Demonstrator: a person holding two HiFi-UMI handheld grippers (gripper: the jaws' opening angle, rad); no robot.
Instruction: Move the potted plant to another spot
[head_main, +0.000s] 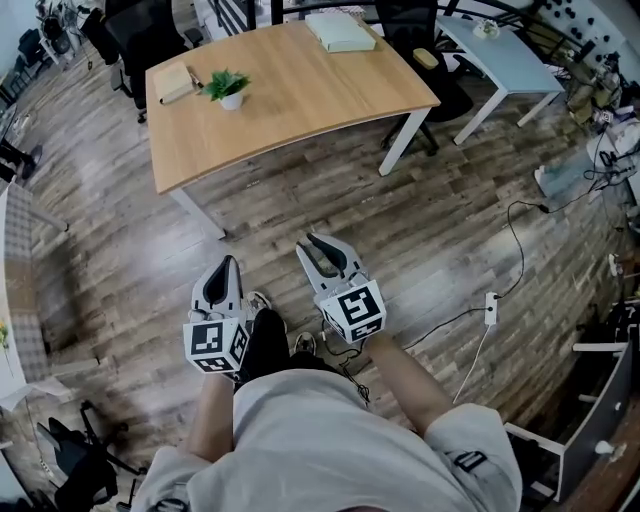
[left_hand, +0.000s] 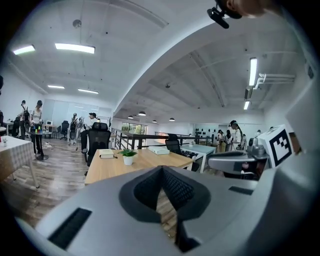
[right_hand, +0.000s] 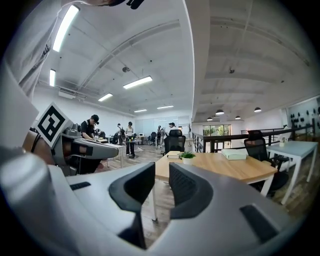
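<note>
1. left gripper (head_main: 230, 262): the jaws are closed. in the left gripper view (left_hand: 161, 168) the two pads meet at their tips, with only a wedge of floor showing beneath the contact line. nothing is held.

2. right gripper (head_main: 306, 242): the jaws stand slightly apart. in the right gripper view (right_hand: 161, 170) a narrow slot separates the pads, and only floor and a table leg show through it. nothing is held.

3. both grippers hang over the wooden floor (head_main: 420, 240), just ahead of the person's legs. the left gripper sits at 9 o'clock of the right gripper.

4. potted plant (head_main: 228, 87): it stands upright on the wooden table (head_main: 300, 90), in the left part of the top. in the head view it lies at 12 o'clock of the left gripper, well apart from both grippers. it also shows in the left gripper view (left_hand: 128, 156) and in the right gripper view (right_hand: 188, 157), far beyond the jaw tips in each.

5. a notebook (head_main: 177, 82) lies on the table at 9 o'clock of the plant, just beside it.

6. a white box (head_main: 340, 30) lies at 2 o'clock of the plant, near the far edge.

7. a light blue table (head_main: 505, 55) stands at 3 o'clock of the wooden table.
</note>
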